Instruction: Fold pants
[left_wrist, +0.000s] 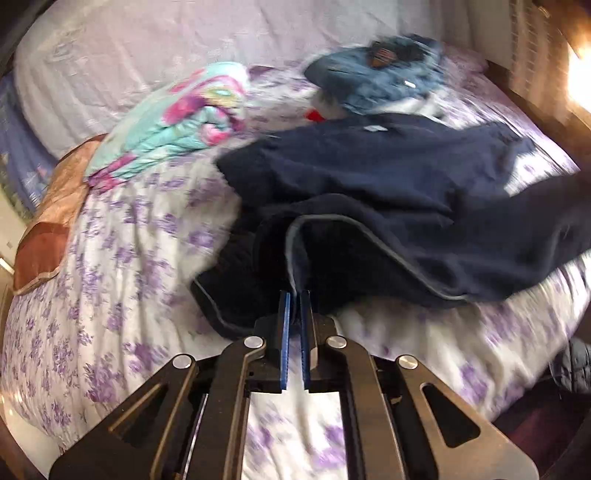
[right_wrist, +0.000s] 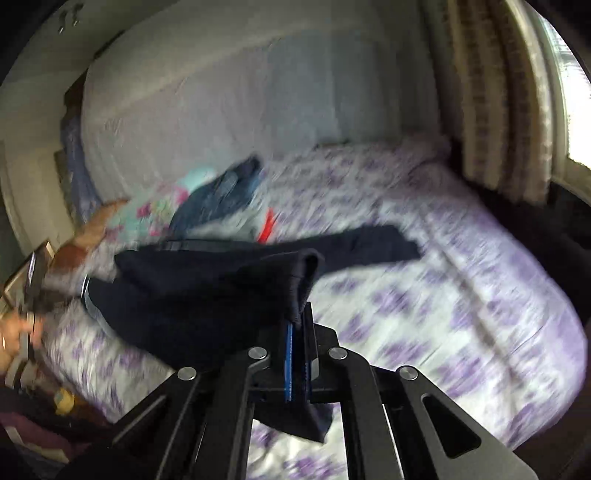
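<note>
Right gripper (right_wrist: 297, 325) pinching pants (right_wrist: 192, 295); background motion-blurred.

L wrist view is taken from just behind the left gripper (left_wrist: 294, 295), low over the near edge of the bed w/ white, purple-flowered sheet (left_wrist: 122, 266), facing across it toward the far pale wall. The dark navy fabric pants (left_wrist: 388, 192) are seen close up, right at the blue fingertips. R wrist view is set behind the right gripper (right_wrist: 298, 314), a bit higher, facing the same way, w/ a striped beige curtain (right_wrist: 495, 122) at right. Both views are blurred. Shared by both: pants, bed sheet, folded turquoise-and-pink floral blanket (left_wrist: 184, 125), blue denim garment (left_wrist: 376, 77).
</note>
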